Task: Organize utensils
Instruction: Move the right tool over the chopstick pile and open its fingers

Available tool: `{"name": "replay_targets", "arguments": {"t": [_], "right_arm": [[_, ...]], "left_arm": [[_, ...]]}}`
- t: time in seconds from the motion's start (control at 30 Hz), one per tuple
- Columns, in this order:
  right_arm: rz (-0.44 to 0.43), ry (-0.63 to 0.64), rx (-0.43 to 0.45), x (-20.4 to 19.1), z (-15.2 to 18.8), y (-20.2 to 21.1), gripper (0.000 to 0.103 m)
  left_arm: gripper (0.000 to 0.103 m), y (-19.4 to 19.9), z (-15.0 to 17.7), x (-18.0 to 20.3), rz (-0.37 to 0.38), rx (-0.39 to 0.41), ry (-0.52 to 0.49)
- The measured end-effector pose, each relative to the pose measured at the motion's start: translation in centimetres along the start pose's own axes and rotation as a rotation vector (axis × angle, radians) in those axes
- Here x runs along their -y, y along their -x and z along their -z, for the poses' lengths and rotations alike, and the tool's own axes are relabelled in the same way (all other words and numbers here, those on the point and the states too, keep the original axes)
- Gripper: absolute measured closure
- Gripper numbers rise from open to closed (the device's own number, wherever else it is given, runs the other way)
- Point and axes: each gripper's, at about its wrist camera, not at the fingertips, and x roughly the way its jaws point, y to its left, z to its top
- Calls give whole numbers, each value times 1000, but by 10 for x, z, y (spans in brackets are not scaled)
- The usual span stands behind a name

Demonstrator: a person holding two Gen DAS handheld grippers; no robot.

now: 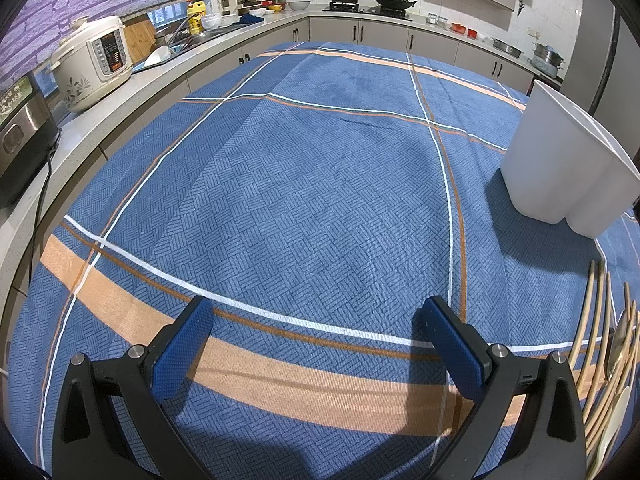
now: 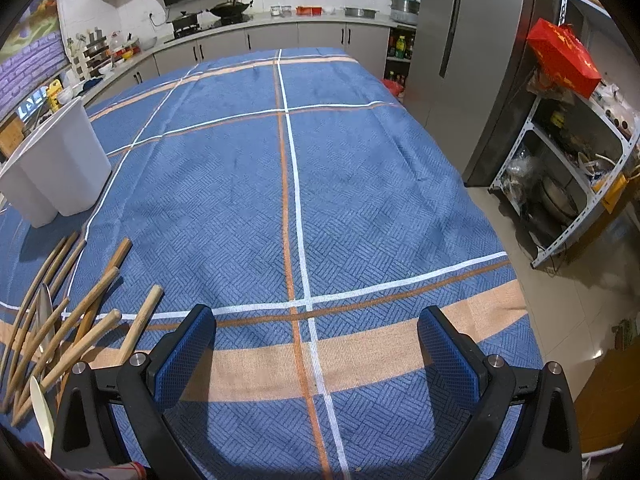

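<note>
Both tongs spread and empty above the cloth-covered bench.

The left tongs (image 1: 316, 336) and right tongs (image 2: 316, 344) hover over the blue plaid tablecloth (image 1: 320, 184), gripping nothing. The wooden utensils (image 2: 80, 320) lie in a loose pile between them, near the bench's near edge; the white holder (image 2: 56, 168) stands just beyond the pile.

My left gripper (image 1: 316, 320) hangs over the blue plaid tablecloth (image 1: 304, 184), jaws spread wide, nothing between the blue pads (image 1: 188, 348). White utensil holder (image 1: 560, 168) stands upright on the cloth, far right. Pile of wooden utensils (image 1: 600, 344) lies at the right edge, just beside my right finger, not touching it. Rice cooker (image 1: 94, 64) sits on the counter (image 1: 160, 76) at left, beyond the table.
</note>
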Motion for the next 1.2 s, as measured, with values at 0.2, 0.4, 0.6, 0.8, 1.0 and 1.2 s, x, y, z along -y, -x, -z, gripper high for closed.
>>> {"name": "replay_targets", "arguments": {"t": [0.2,0.4,0.6,0.8,1.0,1.2], "right_arm": [[43,-45,-26,-3,4,4,2],[71,-34,65,-25,17,49,6],[22,-36,179,-58,32,105,6],[-22,-66,189,-85,43,131,7],[-34,-95,183,-96,54,143,7],[-80,-85,166,-98,60,143,7]], "left_arm": [[0,24,3,-1,2,-27,21],[0,72,2,2,24,56,-25],[0,101,4,6,64,79,-77],[0,109,12,7,81,82,-132],[0,111,24,5,91,81,-153],[0,116,29,8,81,72,-148]]}}
